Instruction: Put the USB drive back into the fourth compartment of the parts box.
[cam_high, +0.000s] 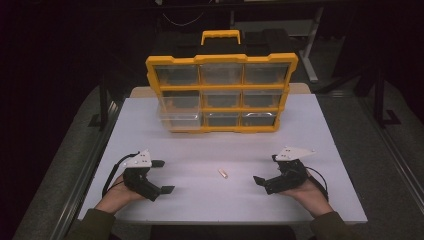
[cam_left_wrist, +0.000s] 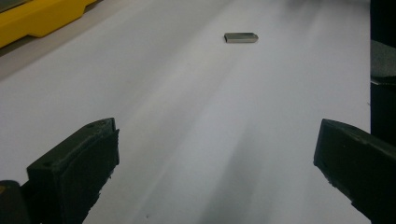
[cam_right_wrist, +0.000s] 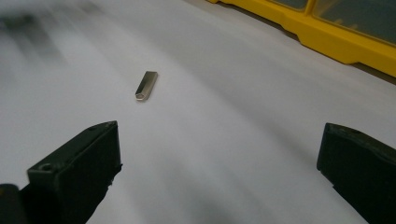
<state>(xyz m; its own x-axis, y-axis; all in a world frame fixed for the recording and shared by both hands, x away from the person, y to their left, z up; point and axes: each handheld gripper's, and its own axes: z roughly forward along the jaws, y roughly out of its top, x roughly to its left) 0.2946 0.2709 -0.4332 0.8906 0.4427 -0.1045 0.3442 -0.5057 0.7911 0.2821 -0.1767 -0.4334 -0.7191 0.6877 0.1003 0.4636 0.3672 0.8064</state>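
At the left of the white table (cam_high: 150, 120), near its front left corner, the left gripper (cam_high: 162, 176) rests in the person's hand with its jaws spread wide and nothing between them; in the left gripper view the two black jaws stand far apart over bare tabletop. Its cable loops toward the left edge.

Between the two grippers, a little nearer the front edge than the middle of the table, lies the small metal piece (cam_high: 223, 173), flat on the surface and touching nothing. It is short and bar-shaped. From the high view its long axis runs on a slant, the far end toward the back left, the near end toward the front right. In the left gripper view the metal piece (cam_left_wrist: 240, 37) lies crosswise ahead of the jaws; in the right gripper view (cam_right_wrist: 146, 85) it lies nearly lengthwise, one cut end facing the camera.

Behind it, at the back edge, stands the yellow organizer box (cam_high: 221, 92) with clear compartments in three rows and a yellow handle on top, well apart from the piece. Bare table separates the piece from both grippers.

At the right, near the front right corner, the right gripper (cam_high: 267, 170) is held with its jaws likewise wide and empty.
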